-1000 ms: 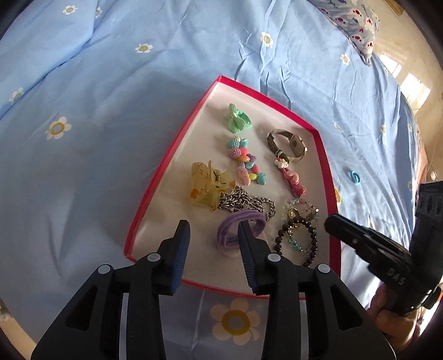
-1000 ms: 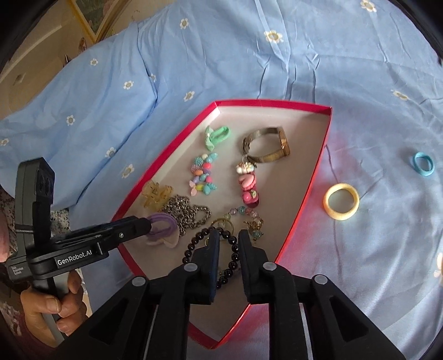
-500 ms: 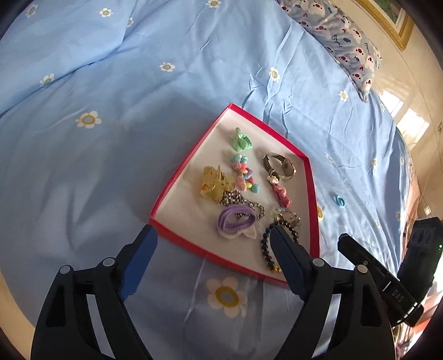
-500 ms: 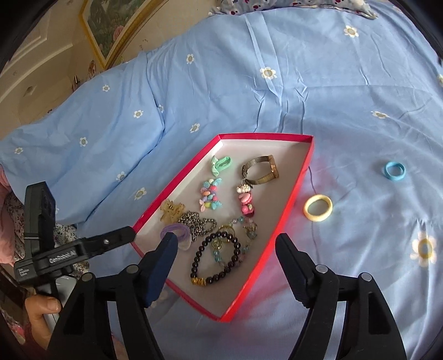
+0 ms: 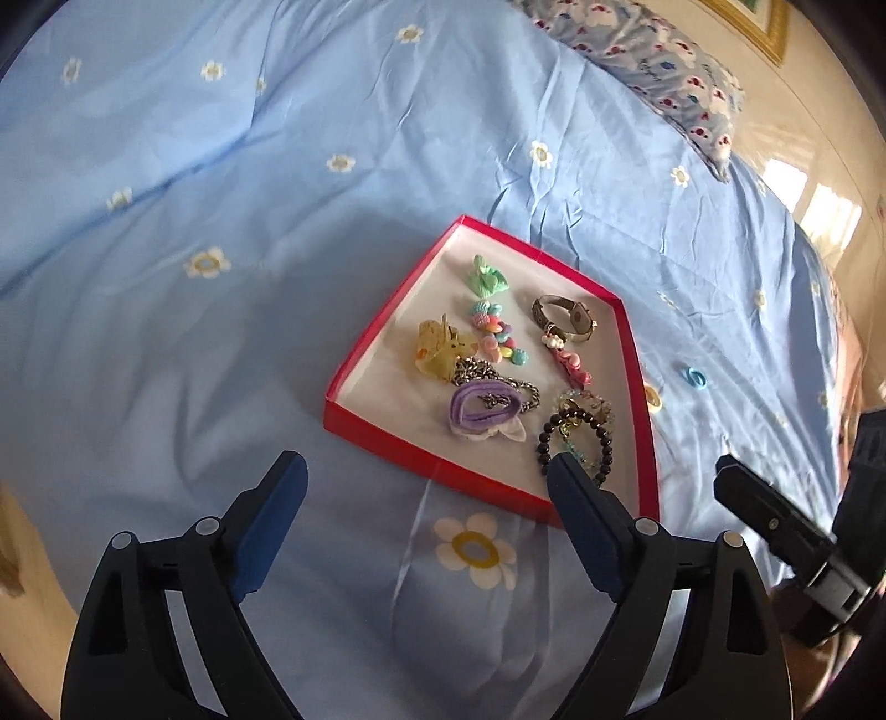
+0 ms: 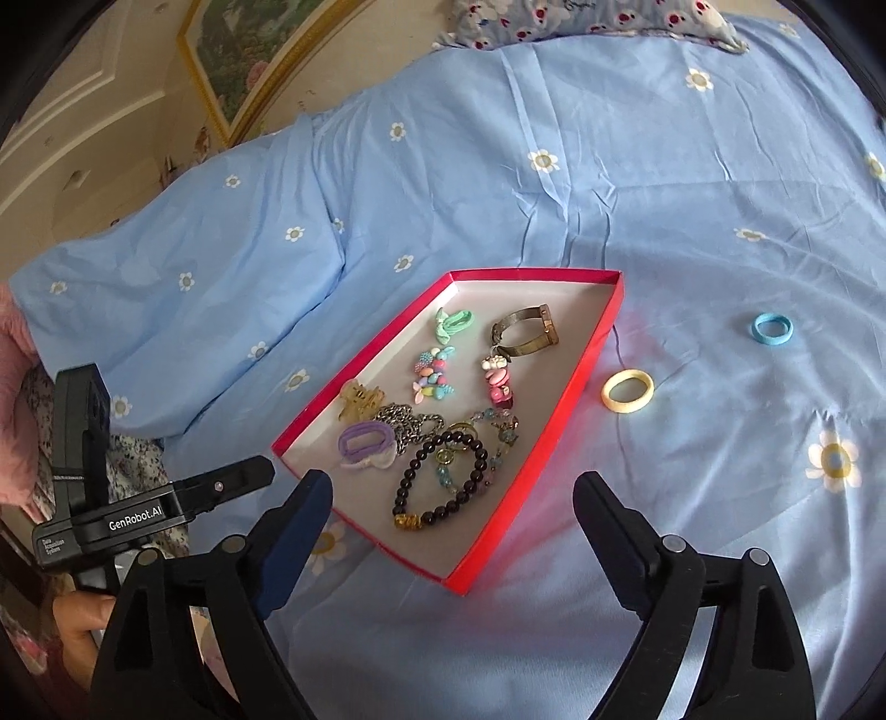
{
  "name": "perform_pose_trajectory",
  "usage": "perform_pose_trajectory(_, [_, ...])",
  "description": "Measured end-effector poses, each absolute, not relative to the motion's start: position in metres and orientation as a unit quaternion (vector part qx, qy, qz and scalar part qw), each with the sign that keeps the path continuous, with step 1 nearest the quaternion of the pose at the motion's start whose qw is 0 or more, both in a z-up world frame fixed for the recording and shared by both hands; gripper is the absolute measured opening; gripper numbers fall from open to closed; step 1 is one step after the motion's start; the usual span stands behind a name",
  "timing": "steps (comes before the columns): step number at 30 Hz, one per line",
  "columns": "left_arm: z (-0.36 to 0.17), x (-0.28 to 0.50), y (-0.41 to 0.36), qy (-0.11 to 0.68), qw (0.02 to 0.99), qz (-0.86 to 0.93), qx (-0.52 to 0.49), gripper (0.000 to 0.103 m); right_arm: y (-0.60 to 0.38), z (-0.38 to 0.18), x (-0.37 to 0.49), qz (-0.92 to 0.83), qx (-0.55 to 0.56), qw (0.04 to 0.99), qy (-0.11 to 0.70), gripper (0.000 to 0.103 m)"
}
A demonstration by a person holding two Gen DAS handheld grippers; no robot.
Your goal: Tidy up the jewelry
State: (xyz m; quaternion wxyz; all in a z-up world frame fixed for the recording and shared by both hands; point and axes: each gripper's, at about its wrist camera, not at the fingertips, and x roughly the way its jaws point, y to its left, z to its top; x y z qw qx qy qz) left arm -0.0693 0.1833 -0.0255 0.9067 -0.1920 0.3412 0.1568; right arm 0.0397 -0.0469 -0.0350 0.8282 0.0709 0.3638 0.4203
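A red-rimmed tray [image 5: 387, 437] [image 6: 603, 310] lies on the blue bedspread and holds several pieces: a purple hair tie [image 5: 482, 407] [image 6: 365, 440], a dark bead bracelet [image 5: 576, 443] [image 6: 443, 482], a silver chain [image 6: 410, 421], a yellow claw clip [image 5: 443, 349], a green bow [image 5: 487, 277] and a metal watch [image 5: 565, 318] [image 6: 526, 329]. My left gripper [image 5: 426, 498] is open and empty, held back from the tray's near edge. My right gripper [image 6: 454, 498] is open and empty, above the tray's near corner.
A yellow ring [image 6: 628, 390] [image 5: 652, 397] and a blue ring [image 6: 771, 329] [image 5: 695, 378] lie on the bedspread to the right of the tray. A patterned pillow [image 5: 637, 50] lies at the bed's far end. A framed picture [image 6: 249, 61] hangs on the wall.
Both grippers have opened wide and pulled back and up from the tray. The purple hair tie and the bead bracelet now lie free in the tray.
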Motion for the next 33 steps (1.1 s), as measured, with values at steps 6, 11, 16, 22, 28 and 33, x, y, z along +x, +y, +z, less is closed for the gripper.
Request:
perform_pose_trajectory(6, [0.004,-0.076,0.174,0.309,0.930,0.146,-0.137,0.093,-0.051,-0.006,0.038,0.442,0.037,0.833,0.330,0.091])
perform_pose_trajectory(11, [0.030,-0.076,0.162,0.266,0.947,0.167,-0.065,0.103,-0.049,0.031,0.035,0.456,-0.005,0.847,0.274,0.103])
perform_pose_trajectory(16, [0.010,-0.071,0.158,0.281,0.938,0.197,-0.052,0.103,-0.046,0.018,0.032,0.443,-0.002,0.853,0.276,0.103])
perform_pose_trajectory(22, [-0.014,-0.071,0.154,0.304,0.927,0.213,-0.047,0.103,-0.039,-0.023,0.023,0.433,-0.014,0.847,0.309,0.103])
perform_pose_trajectory(28, [-0.019,-0.078,0.150,0.317,0.924,0.212,-0.040,0.103,-0.039,-0.039,0.021,0.429,-0.019,0.843,0.324,0.103])
perform_pose_trajectory(33, [-0.012,-0.084,0.146,0.327,0.921,0.208,-0.042,0.103,-0.045,-0.036,0.020,0.422,-0.010,0.845,0.328,0.103])
